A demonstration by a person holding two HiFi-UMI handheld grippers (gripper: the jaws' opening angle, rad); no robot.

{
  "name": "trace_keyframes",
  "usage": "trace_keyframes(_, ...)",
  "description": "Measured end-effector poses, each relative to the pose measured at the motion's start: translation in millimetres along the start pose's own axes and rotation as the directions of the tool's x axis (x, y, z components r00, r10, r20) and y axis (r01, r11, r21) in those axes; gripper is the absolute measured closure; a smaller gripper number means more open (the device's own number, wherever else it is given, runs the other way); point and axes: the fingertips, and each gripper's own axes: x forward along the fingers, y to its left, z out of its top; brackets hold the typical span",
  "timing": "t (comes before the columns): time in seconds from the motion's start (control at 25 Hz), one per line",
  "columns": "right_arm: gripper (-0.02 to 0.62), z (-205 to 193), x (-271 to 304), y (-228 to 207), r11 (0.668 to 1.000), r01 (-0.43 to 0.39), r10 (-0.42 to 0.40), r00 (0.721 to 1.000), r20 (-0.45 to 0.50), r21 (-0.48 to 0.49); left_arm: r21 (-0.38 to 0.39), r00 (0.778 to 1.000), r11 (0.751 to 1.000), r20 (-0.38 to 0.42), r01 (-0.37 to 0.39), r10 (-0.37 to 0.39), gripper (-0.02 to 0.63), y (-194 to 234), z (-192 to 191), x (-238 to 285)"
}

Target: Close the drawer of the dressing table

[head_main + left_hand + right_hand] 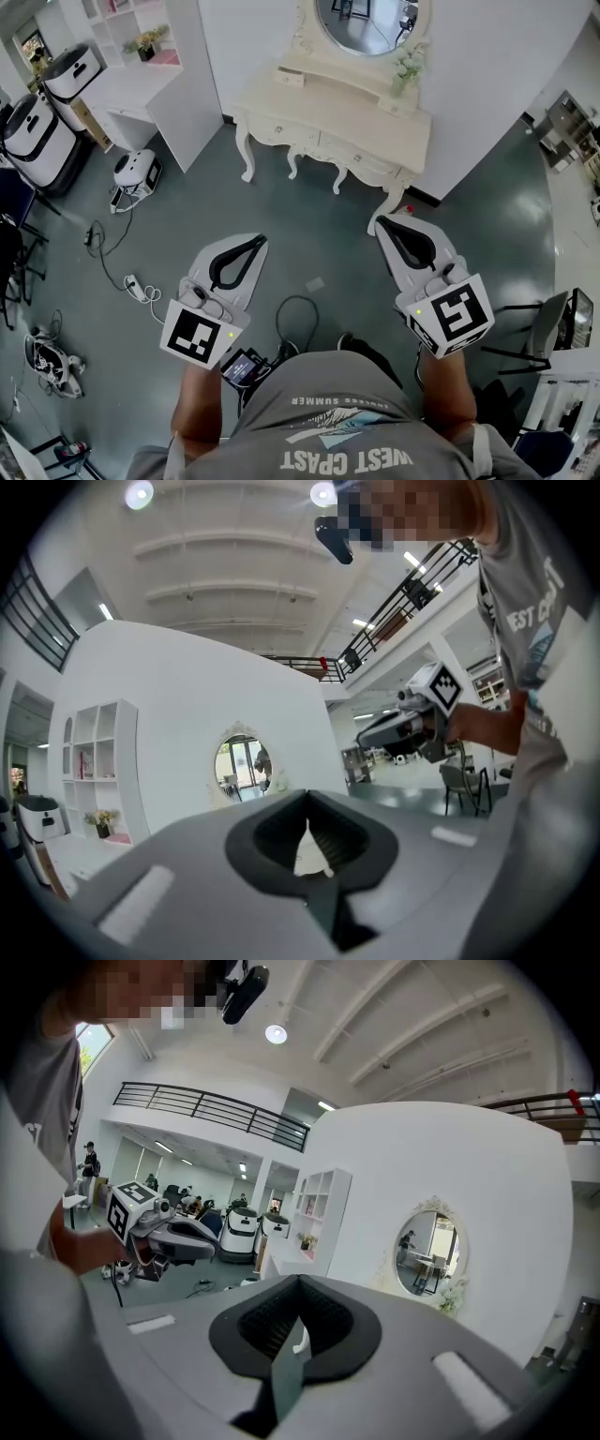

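Approach step: you stand well short of cream carved-wood dressing table (330,111). Small cream drawer (290,78), at left end of table's raised back shelf, looks pulled out; hard to confirm from here. Your left gripper (255,242) and right gripper (384,225): claws pinched together, empty, aimed tableward. Next: walk closer, set closed tip on drawer front, push straight in.

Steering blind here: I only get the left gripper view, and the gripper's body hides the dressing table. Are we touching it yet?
Observer: No; in the head view the left hand-held gripper and the right hand-held gripper are both short of the cream carved dressing table.
Operator: Any drawer open?
Observer: The small upper drawer left of the oval mirror seems to jut out.
Operator: Right jaws?
Observer: Shut, with nothing between them.
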Motion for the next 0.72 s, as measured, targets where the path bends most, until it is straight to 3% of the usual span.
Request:
trace_keyframes(0.36, 0.594, -4.4, 31.4, -12.3, 1.0, -0.01, 0.01, 1.0, -0.015, -0.01, -0.019, 1.0, 1.0, -0.015, -0.005, 0.005, 0.603, 19.1, -14.0, 14.0)
trace_keyframes(0.72, 0.594, -22.2, 89.4, -73.0, 0.996, -0.088, 0.088, 0.996, 0.034, 0.006, -0.008, 0.992, 0.995, -0.081, -0.095, 0.094, 0.603, 47.4, -27.9, 66.5)
